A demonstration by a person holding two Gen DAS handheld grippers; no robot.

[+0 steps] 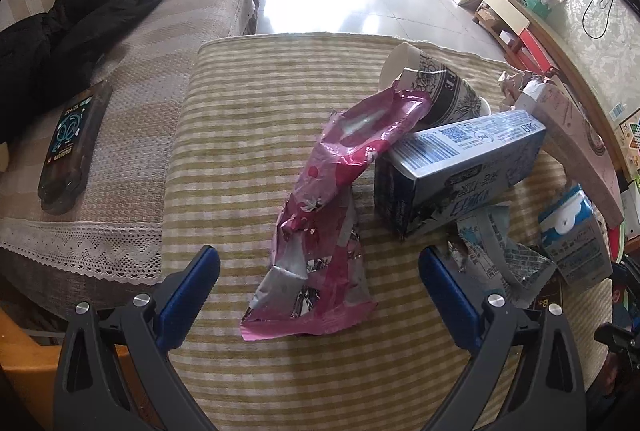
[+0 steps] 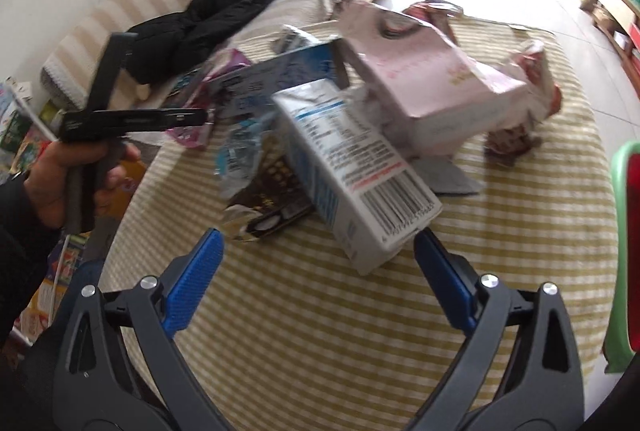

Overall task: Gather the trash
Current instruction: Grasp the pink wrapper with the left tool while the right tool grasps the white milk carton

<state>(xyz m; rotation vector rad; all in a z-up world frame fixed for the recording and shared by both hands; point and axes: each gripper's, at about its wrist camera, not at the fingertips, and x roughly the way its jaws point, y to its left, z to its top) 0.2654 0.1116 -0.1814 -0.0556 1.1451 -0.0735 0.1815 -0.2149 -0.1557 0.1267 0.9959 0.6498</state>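
Trash lies on a round table with a green-striped cloth (image 1: 248, 135). In the left wrist view a crumpled pink foil wrapper (image 1: 320, 215) lies between the fingers of my open, empty left gripper (image 1: 318, 267). Behind it are a blue-and-white carton (image 1: 460, 159), a paper cup on its side (image 1: 436, 83), a pink box (image 1: 576, 139) and a small milk carton (image 1: 572, 231). In the right wrist view my right gripper (image 2: 318, 245) is open and empty, just short of a white carton with a barcode (image 2: 352, 167). The pink box (image 2: 432, 87) lies behind it.
A sofa (image 1: 132, 135) with a black jacket (image 1: 68, 43) and a dark snack packet (image 1: 70, 147) is left of the table. A hand holds the left gripper's handle (image 2: 100, 135) at the table's left edge. A green and red object (image 2: 628, 231) stands at the right.
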